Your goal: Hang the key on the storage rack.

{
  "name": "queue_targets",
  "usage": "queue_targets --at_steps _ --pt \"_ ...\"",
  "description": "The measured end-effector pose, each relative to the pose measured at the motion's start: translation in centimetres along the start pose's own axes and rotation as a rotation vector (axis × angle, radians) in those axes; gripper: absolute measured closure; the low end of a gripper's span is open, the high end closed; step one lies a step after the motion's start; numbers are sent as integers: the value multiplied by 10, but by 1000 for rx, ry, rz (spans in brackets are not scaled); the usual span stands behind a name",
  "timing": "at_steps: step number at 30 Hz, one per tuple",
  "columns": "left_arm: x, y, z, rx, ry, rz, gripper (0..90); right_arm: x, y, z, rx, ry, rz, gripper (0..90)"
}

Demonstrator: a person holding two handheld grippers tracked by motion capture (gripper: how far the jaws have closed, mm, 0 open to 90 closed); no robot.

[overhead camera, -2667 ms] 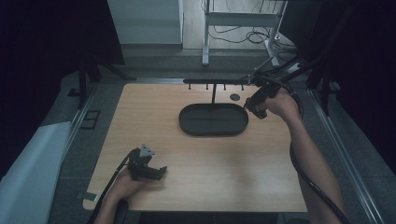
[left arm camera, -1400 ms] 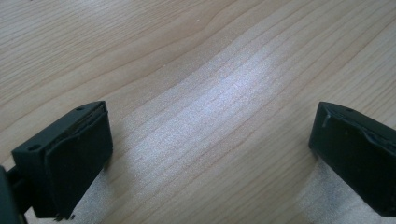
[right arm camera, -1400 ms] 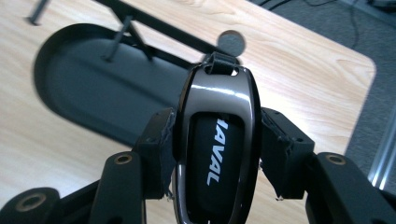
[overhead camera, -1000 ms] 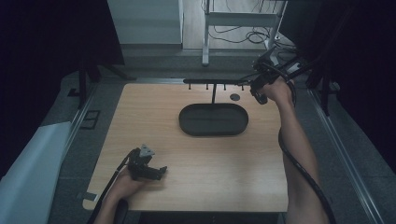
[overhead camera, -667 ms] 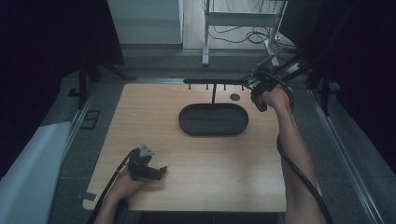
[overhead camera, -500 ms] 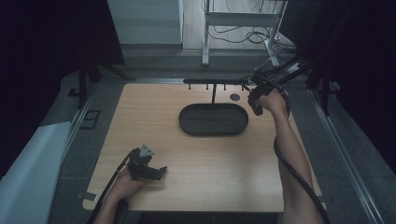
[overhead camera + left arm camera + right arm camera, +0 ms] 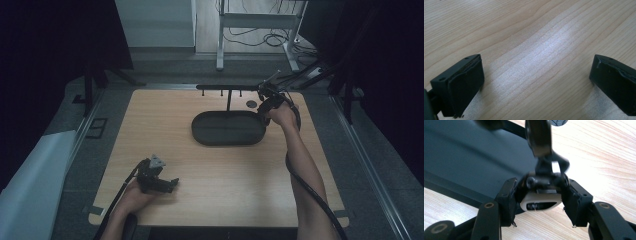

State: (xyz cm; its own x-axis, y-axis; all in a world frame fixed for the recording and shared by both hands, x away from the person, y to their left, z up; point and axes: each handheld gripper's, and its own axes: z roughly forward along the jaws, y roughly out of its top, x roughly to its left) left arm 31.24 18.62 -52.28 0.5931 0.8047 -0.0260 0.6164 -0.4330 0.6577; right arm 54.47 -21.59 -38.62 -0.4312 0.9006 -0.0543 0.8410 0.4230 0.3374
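High view: a pale wood counter [image 7: 220,165] in a dark room, grey floor around it, carries a black oval tray [image 7: 229,128] before a black rack [image 7: 227,89].

Left gripper view: the left claw [image 7: 534,82] gapes wide over bare woodgrain.

Right gripper view: the right claw [image 7: 540,201] is clamped on a small white-and-black object [image 7: 541,201] at the tray's edge.

Light wood bench [image 7: 215,170], grain visible. Grey floor [image 7: 365,165] around it, metal rail [image 7: 367,165] along right side. White sheet [image 7: 30,185] at lower left. Grey metal frame [image 7: 260,20] and loose cables [image 7: 265,37] behind the bench. Dark curtains [image 7: 55,45] both sides.
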Motion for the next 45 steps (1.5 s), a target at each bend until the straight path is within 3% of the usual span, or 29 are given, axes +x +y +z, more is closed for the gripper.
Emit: queue_targets --at_steps 1,10,21,31,45 --pt "0 0 0 0 0 0 0 1 -1 0 -9 5 -26 439" --pt "0 0 0 -3 -1 -4 0 5 -11 -4 -17 23 -79 379" --pt "0 0 0 1 -1 -2 0 5 -30 -18 -64 64 -93 360" --pt "0 0 0 0 -1 -3 0 3 -47 -41 -90 69 -118 279" --pt "0 0 0 2 0 -1 0 8 -71 -55 -89 68 -148 193"
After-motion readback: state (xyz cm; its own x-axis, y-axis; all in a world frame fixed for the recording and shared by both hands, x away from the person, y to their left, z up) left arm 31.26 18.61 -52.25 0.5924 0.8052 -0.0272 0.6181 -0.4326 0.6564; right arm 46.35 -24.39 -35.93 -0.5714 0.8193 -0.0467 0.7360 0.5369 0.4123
